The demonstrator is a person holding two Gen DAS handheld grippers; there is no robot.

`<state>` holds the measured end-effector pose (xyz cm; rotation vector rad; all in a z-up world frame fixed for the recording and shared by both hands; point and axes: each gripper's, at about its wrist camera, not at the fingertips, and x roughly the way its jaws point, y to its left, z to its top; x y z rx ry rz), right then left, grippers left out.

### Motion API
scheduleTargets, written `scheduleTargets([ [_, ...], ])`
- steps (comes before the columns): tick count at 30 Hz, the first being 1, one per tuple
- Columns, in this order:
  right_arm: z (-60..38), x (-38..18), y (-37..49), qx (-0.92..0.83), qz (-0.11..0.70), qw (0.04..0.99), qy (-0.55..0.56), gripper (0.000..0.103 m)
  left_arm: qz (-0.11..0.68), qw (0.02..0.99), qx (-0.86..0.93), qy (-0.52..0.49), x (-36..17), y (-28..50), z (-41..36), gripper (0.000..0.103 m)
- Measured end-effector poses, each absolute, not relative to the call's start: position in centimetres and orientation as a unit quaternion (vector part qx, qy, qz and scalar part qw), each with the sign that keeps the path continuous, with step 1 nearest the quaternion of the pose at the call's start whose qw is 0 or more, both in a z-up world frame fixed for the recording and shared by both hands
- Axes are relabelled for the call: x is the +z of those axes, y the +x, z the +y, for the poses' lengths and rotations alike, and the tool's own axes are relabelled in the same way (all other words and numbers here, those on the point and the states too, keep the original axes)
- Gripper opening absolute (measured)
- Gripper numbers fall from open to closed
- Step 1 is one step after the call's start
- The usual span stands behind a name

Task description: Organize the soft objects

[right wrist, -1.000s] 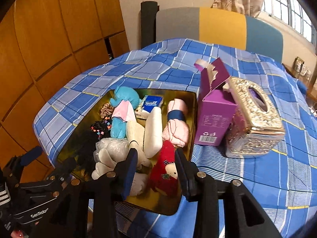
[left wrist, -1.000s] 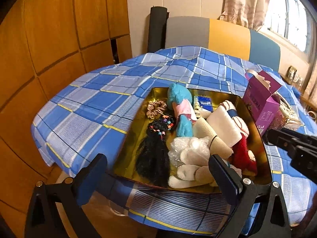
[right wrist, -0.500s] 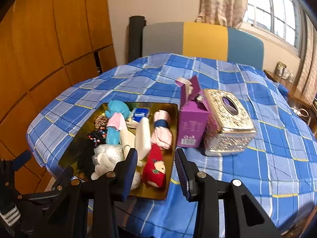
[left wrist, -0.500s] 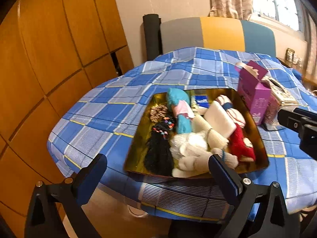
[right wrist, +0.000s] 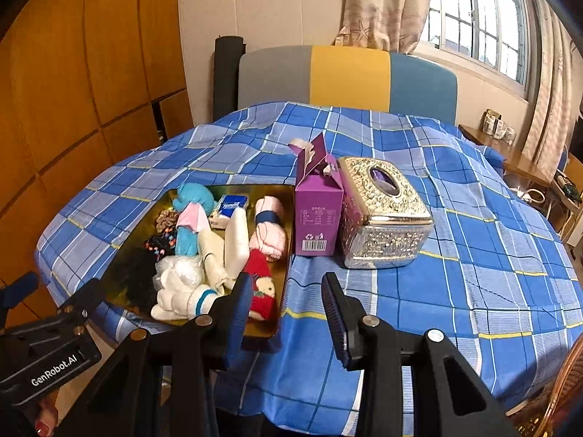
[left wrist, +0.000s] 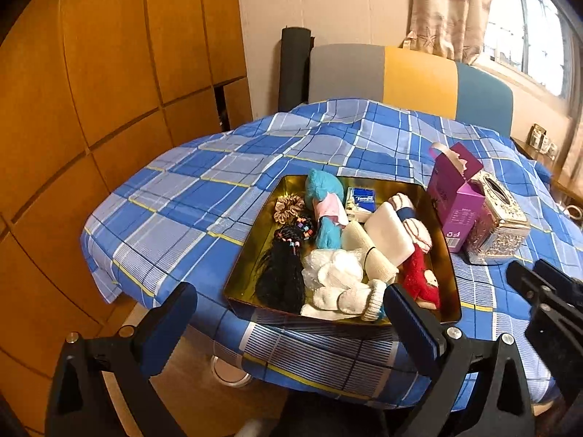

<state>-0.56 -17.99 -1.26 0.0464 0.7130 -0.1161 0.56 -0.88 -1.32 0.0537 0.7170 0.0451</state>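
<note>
Grippers, left (left wrist: 288, 315) and right (right wrist: 286, 302), hanging empty with jaws apart, short of the surface. Soft things lying heaped in the gold tray (left wrist: 247, 255) on the checked cloth. Probably assessing; next calling for reaching in and choosing one item.

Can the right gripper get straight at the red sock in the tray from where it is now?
Probably yes. The right gripper is open and empty, and the red sock lies at the near right corner of the tray, just beyond its fingertips. Nothing covers the sock's near end, though a white pad overlaps its far end.
</note>
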Motion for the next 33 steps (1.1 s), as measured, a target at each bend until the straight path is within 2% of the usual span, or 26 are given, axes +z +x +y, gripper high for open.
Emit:
scheduleTargets([
  [5, -16.8, -0.6, -1.1, -0.022, 0.349, 0.936, 0.029, 0.039, 0.332, 0.941, 0.041, 0.04, -0.6, -0.2, -1.0, 0.103],
  [33, -16.2, -0.2, -1.5, -0.003, 0.358, 0.932, 0.052, 0.039, 0.355, 0.934, 0.026, 0.021, -0.3, -0.1, 0.0, 0.103],
])
